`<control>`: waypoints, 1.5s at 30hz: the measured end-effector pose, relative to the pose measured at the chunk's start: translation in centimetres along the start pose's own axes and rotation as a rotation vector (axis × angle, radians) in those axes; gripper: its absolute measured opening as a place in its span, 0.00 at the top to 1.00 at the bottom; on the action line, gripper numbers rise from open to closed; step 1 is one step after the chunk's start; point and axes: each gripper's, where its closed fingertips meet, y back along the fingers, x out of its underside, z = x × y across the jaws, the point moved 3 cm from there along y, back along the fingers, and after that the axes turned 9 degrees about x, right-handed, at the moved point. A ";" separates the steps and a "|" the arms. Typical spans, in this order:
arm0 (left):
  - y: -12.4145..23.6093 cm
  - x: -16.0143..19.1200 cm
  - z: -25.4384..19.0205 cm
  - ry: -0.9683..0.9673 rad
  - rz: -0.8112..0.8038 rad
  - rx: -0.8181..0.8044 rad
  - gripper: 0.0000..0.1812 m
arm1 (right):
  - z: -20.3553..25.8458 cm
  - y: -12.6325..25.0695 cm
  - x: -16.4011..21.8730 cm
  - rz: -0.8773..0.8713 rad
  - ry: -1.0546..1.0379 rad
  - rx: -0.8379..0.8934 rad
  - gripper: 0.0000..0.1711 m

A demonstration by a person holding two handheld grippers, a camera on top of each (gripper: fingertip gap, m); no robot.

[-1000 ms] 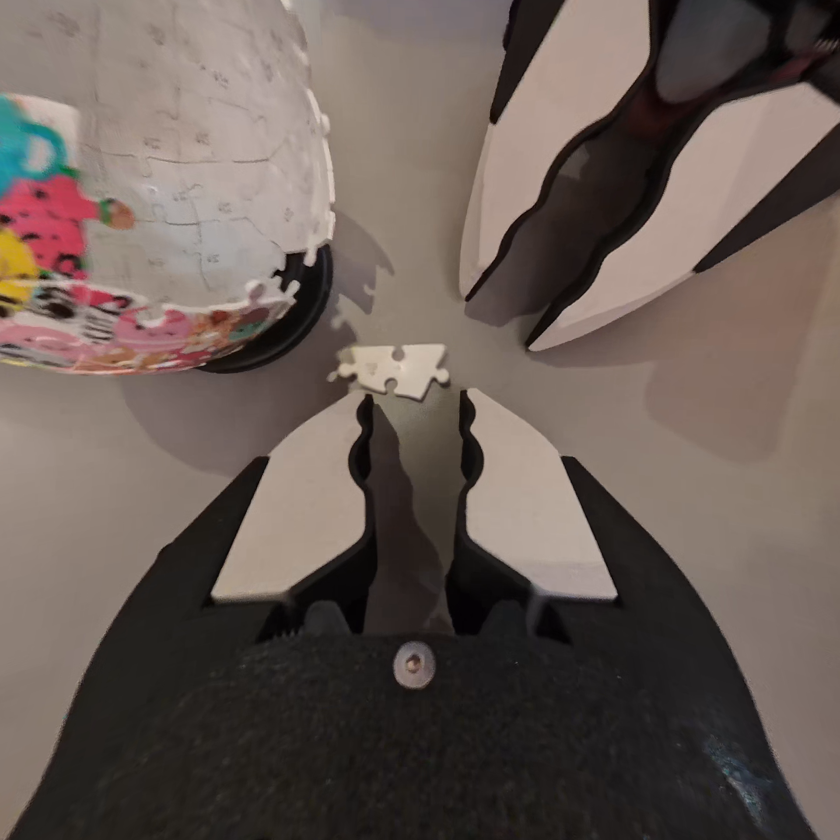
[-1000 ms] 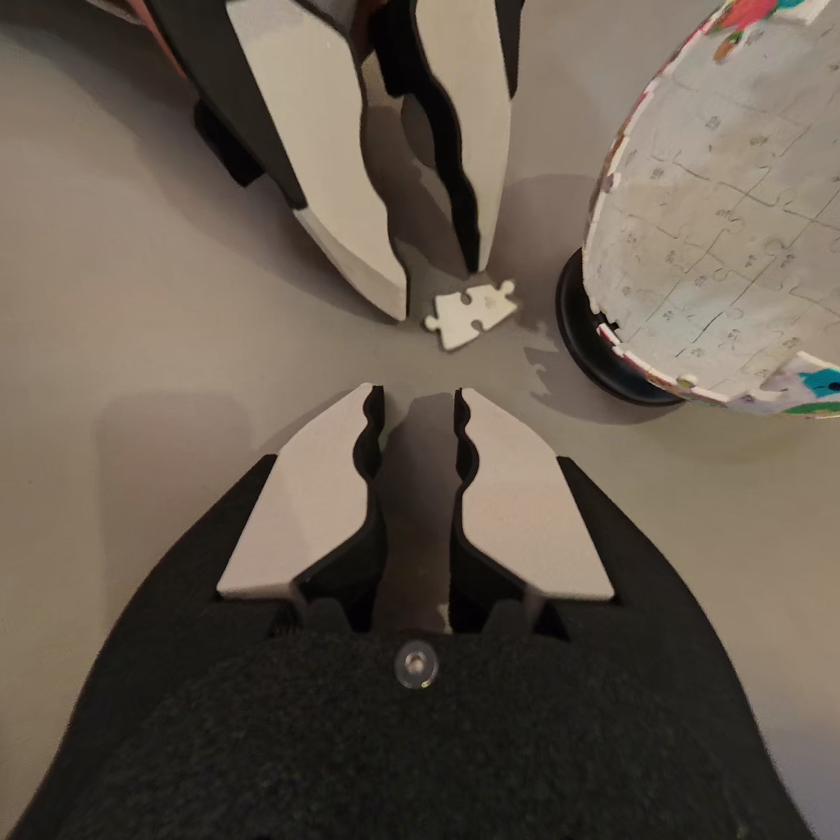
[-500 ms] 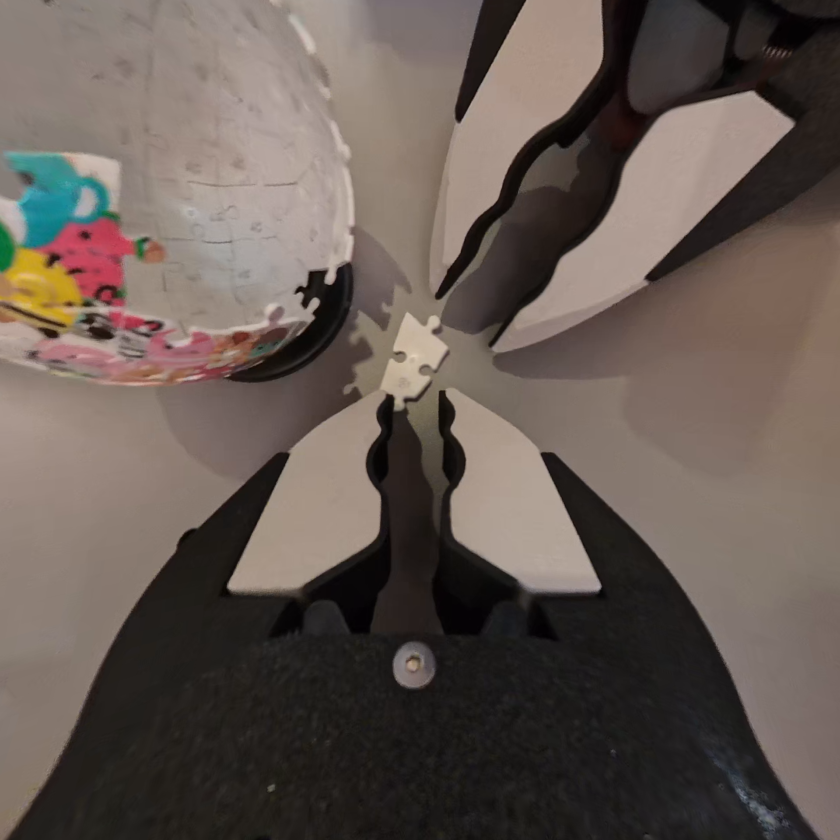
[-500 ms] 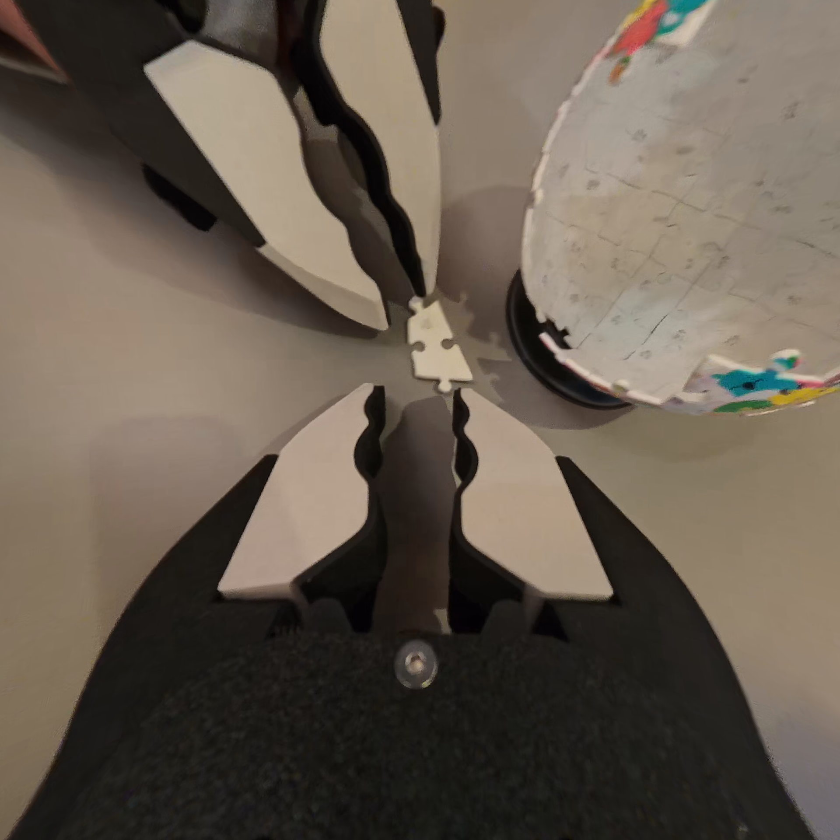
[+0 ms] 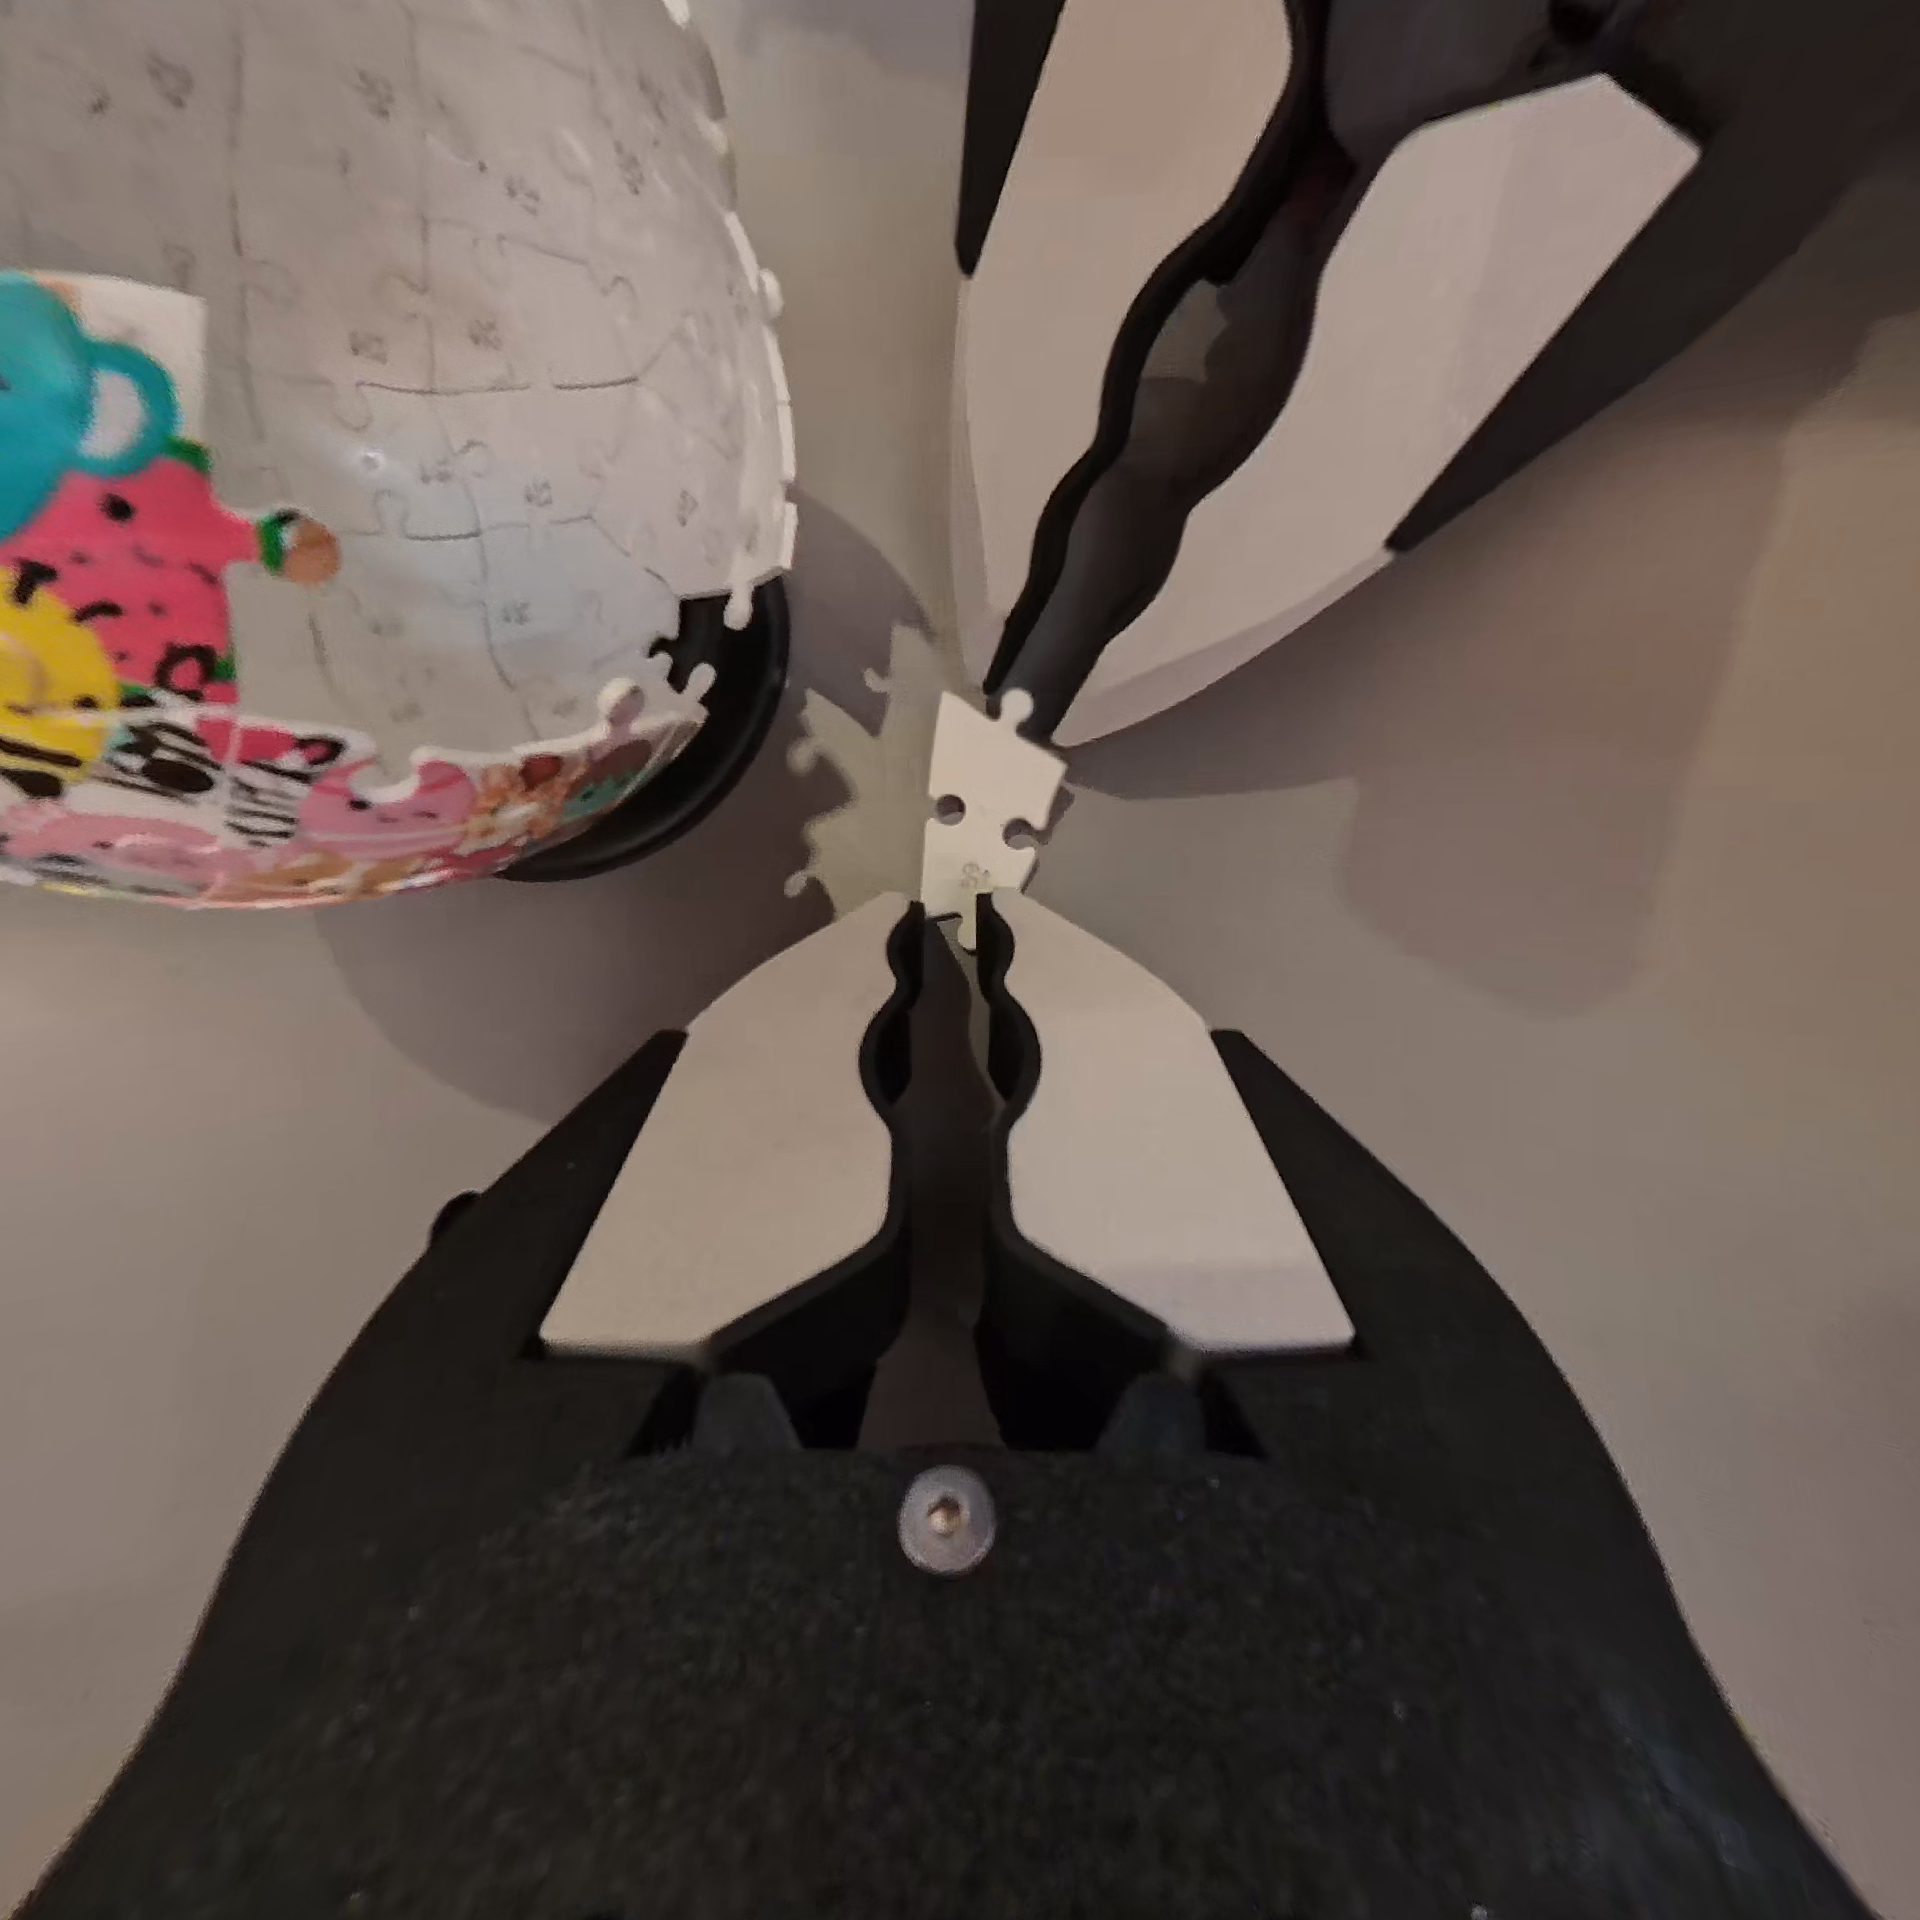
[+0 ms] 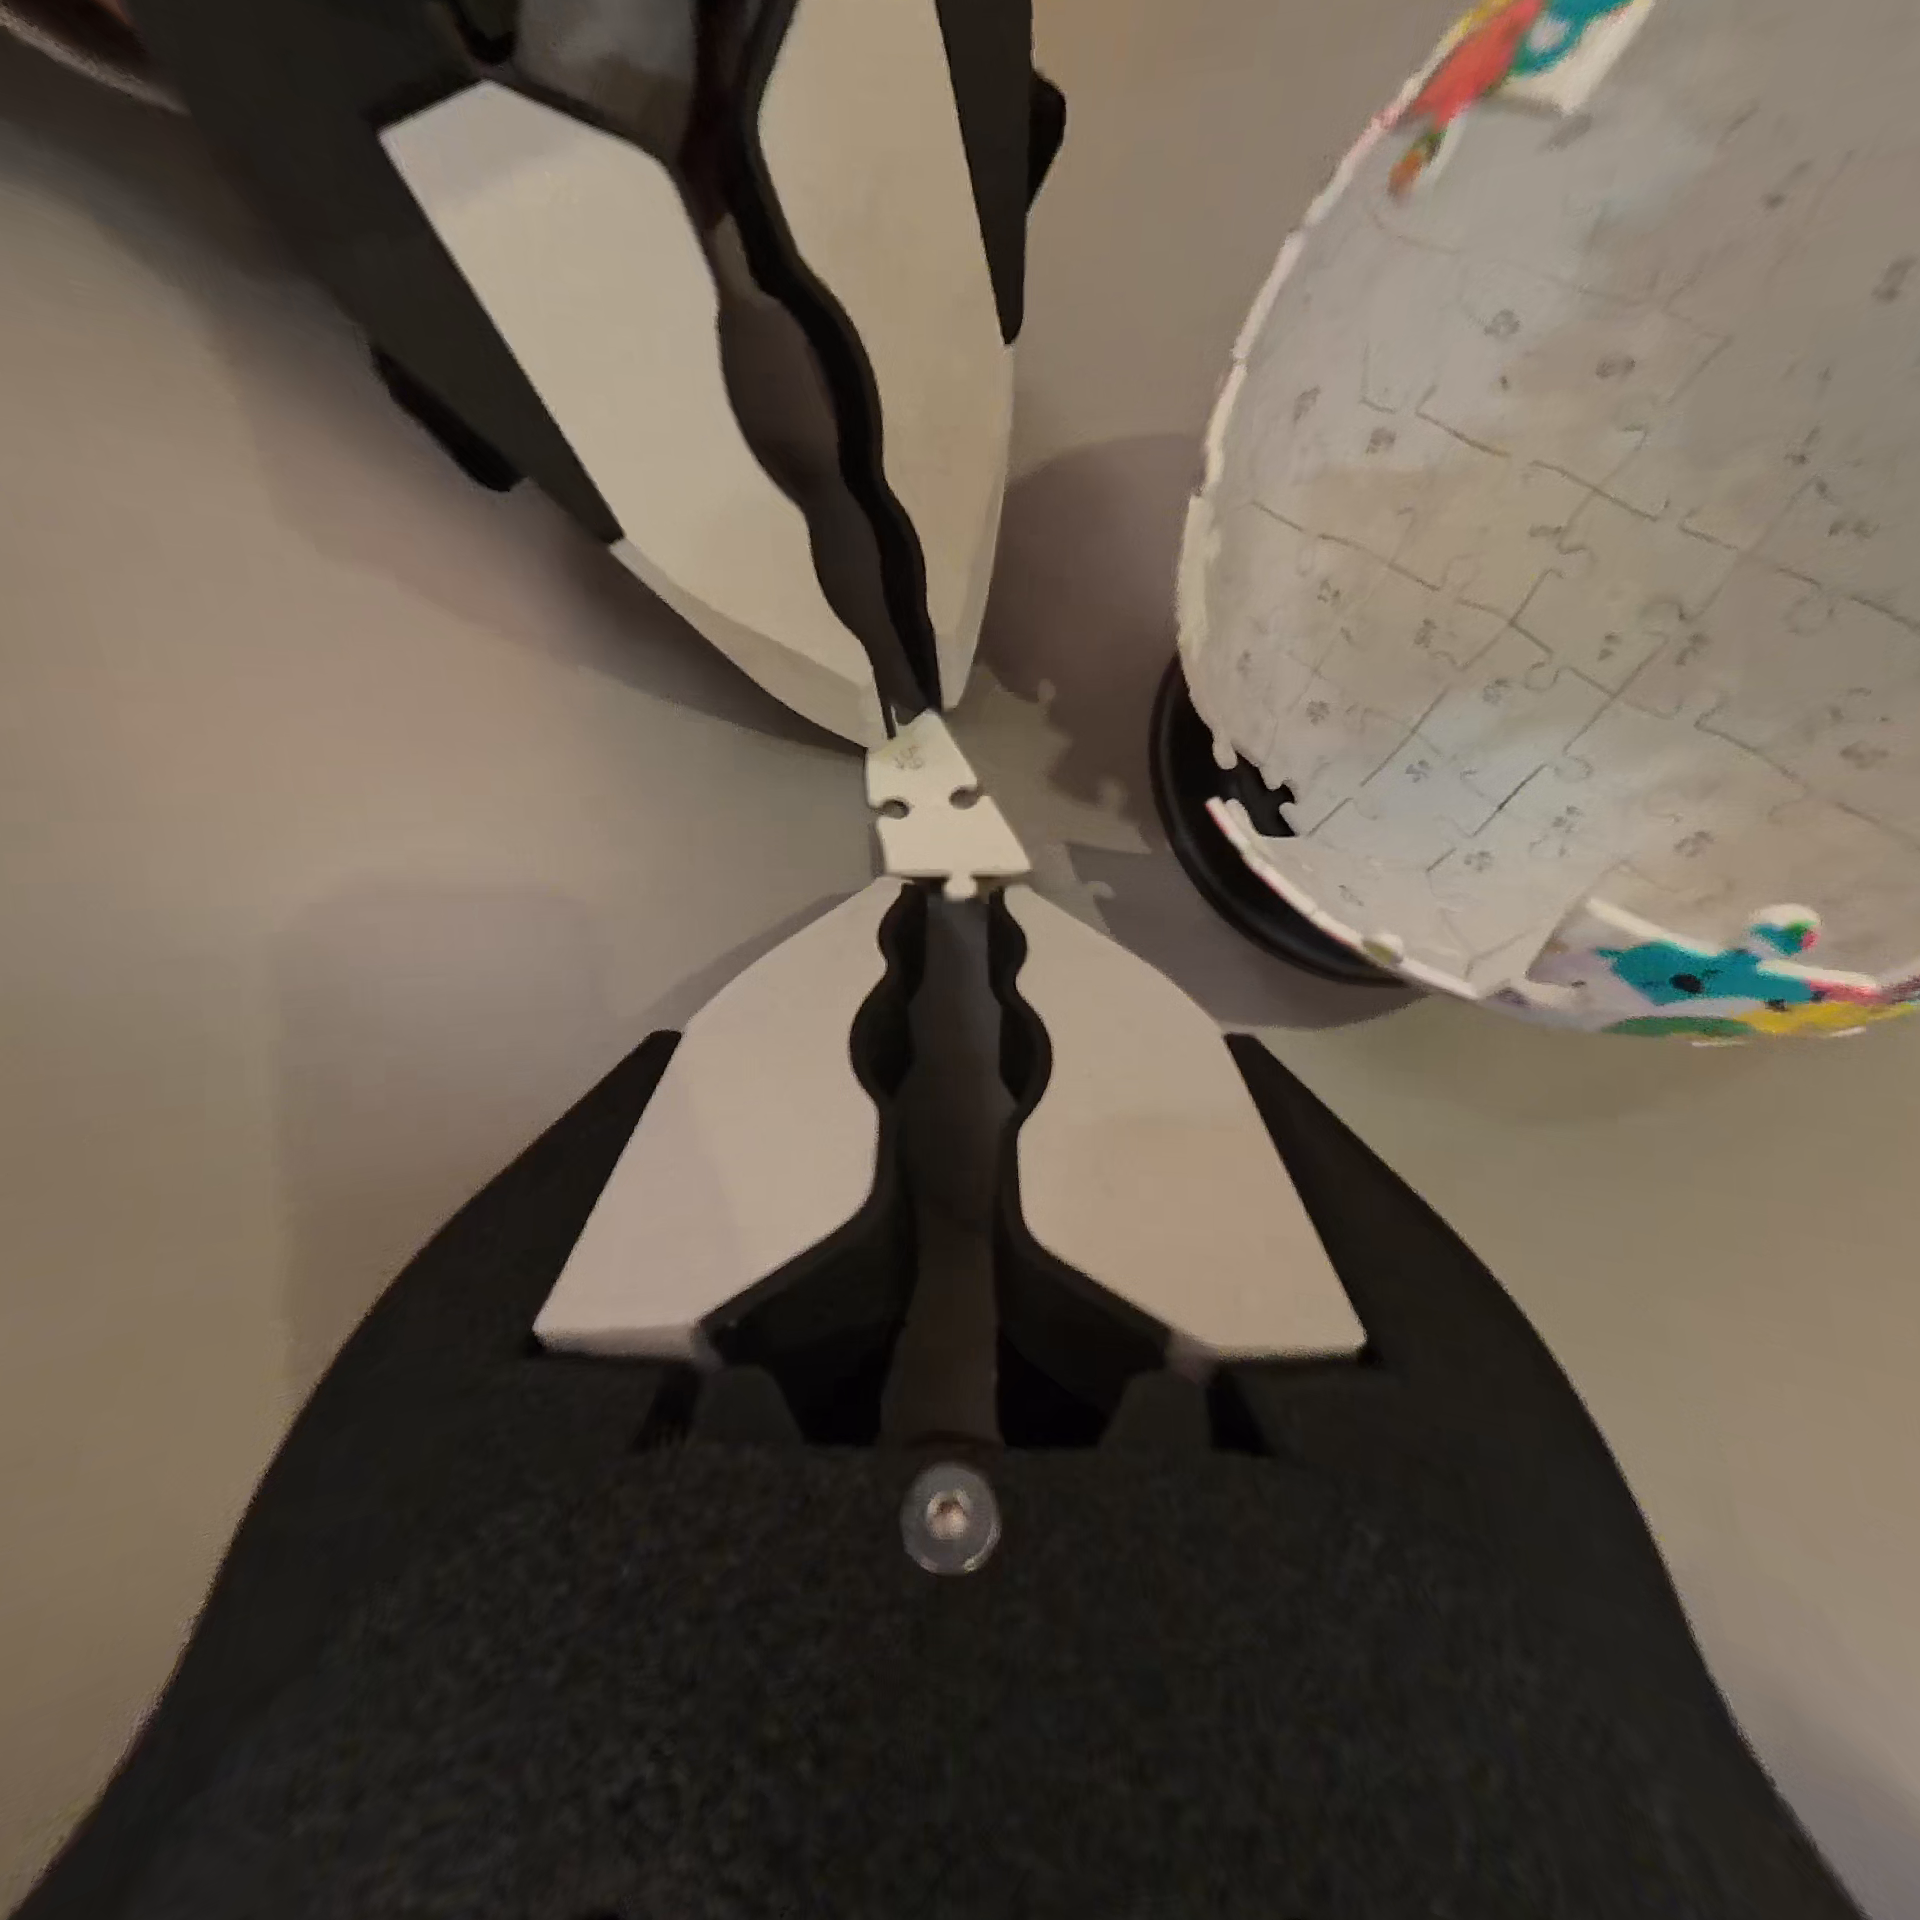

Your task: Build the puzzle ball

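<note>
Two joined white puzzle pieces (image 5: 992,790), blank side up, lie between the two grippers; they also show in the right wrist view (image 6: 940,821). My left gripper (image 5: 948,914) is nearly closed on their near end; the right wrist view shows it (image 6: 914,717) pinching the narrow end. My right gripper (image 6: 961,904) is nearly closed on the tab at the opposite end, and the left wrist view shows its tips (image 5: 1023,712) at that tab. The half-built puzzle ball (image 5: 468,364), white inside and colourful outside, sits just beside them (image 6: 1558,520).
The ball rests on a black ring stand (image 5: 727,748), close to the pieces and to both grippers' tips (image 6: 1195,831). Everything sits on a plain grey table (image 5: 1558,1039). I cannot tell whether the pieces touch the table.
The joined pieces turned from crosswise to lengthwise between the grippers. Both grippers moved in from opposite ends and narrowed their jaws onto the pieces.
</note>
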 end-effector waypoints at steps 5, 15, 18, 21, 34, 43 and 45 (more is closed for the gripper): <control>0.3 0.2 -0.4 -0.041 0.015 0.011 1.00 | 0.7 0.7 0.2 -0.028 0.048 -0.034 0.95; 2.5 -0.6 0.2 -0.023 -0.024 -0.057 1.00 | -2.2 1.4 0.4 -0.041 0.052 0.183 0.93; 4.7 -0.7 1.4 0.065 -0.032 -0.148 0.83 | -3.6 3.7 -0.3 -0.143 -0.048 0.204 0.92; 7.1 -0.7 2.4 0.091 0.044 -0.224 0.66 | -4.8 5.2 0.6 -0.052 -0.114 0.195 0.66; 5.1 -0.9 9.0 -0.381 0.332 -0.274 0.44 | -9.6 1.9 0.7 0.222 0.419 0.356 0.55; 3.4 -1.9 9.7 -0.345 0.215 -0.194 0.51 | -10.0 0.1 -0.2 0.131 0.263 0.288 0.55; 3.6 -2.0 9.7 -0.330 0.206 -0.171 0.53 | -10.2 0.1 -0.2 0.130 0.275 0.287 0.55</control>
